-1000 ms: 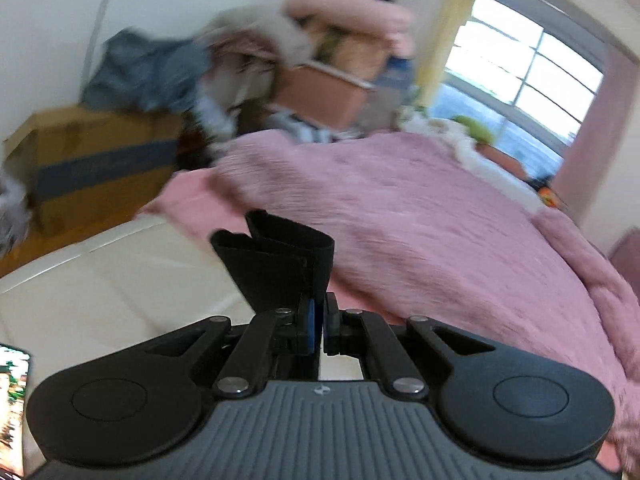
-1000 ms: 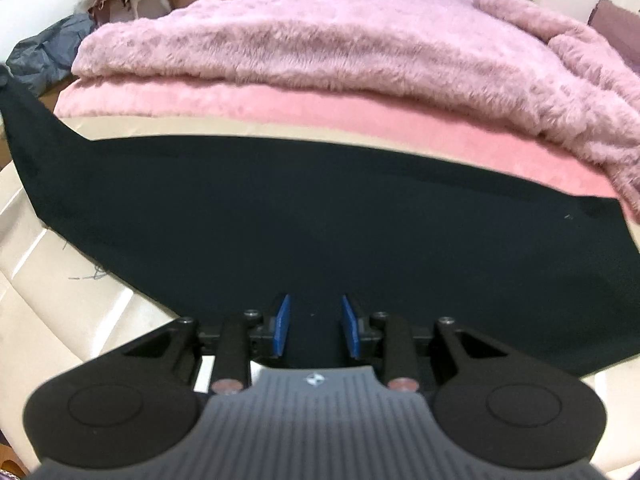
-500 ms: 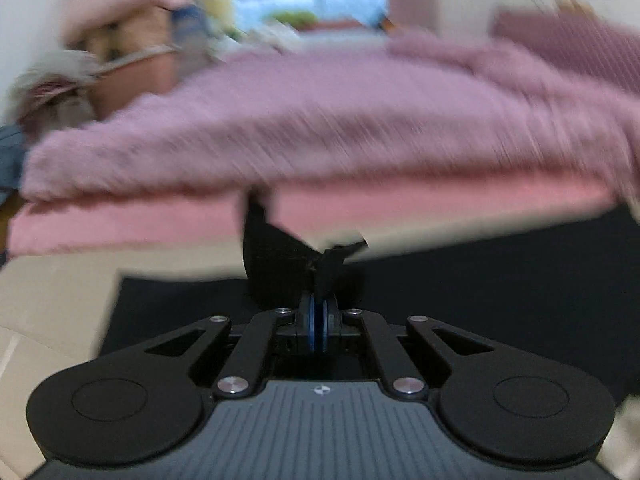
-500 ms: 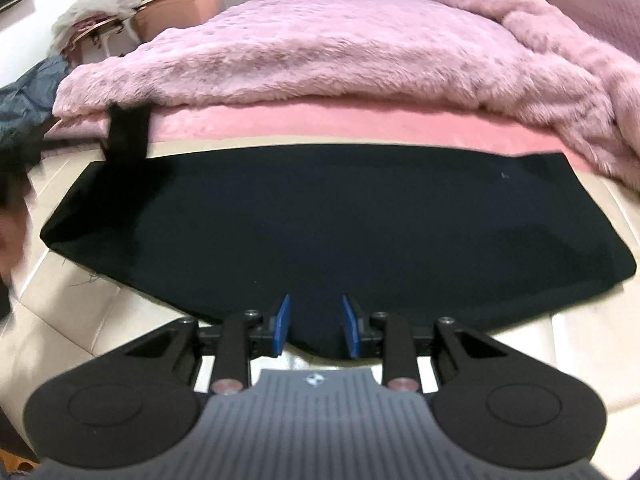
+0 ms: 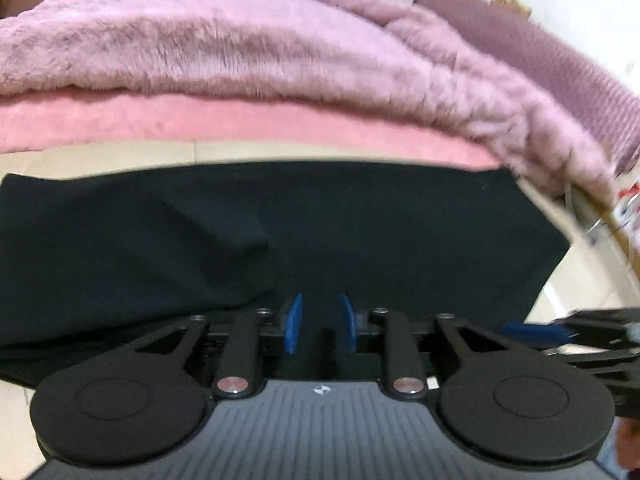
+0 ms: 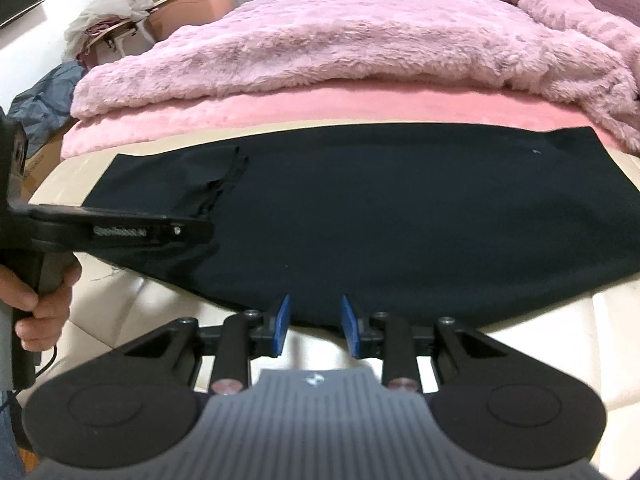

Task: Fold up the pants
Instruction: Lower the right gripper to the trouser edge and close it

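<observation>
The black pants point(image 5: 360, 232) point(image 6: 380, 208) lie flat and folded across the cream bench. A small loose flap of fabric point(image 6: 224, 184) rests on their left part. My left gripper point(image 5: 320, 308) hovers low over the pants' near left side. Its jaws are opening, and the blue pads point(image 5: 294, 320) stand apart without pinching any cloth. From the right wrist view, the left gripper point(image 6: 200, 230) reaches in from the left, held by a hand point(image 6: 40, 300). My right gripper point(image 6: 314, 312) stays open at the pants' near edge and grips nothing. It also shows as the right gripper point(image 5: 520, 330) low on the right.
A fluffy pink blanket point(image 6: 360, 32) lies over a pink sheet point(image 6: 280, 108) on the bed just behind the pants. The cream cushioned bench point(image 6: 560, 340) runs under them. A pink box and piled clothes point(image 6: 180, 0) and a grey bag point(image 6: 48, 92) sit at the far left.
The left gripper swung down from up high, carrying a pant end onto the rest of the pants, then let go as its jaws parted. The right gripper stayed open and drew back slightly.
</observation>
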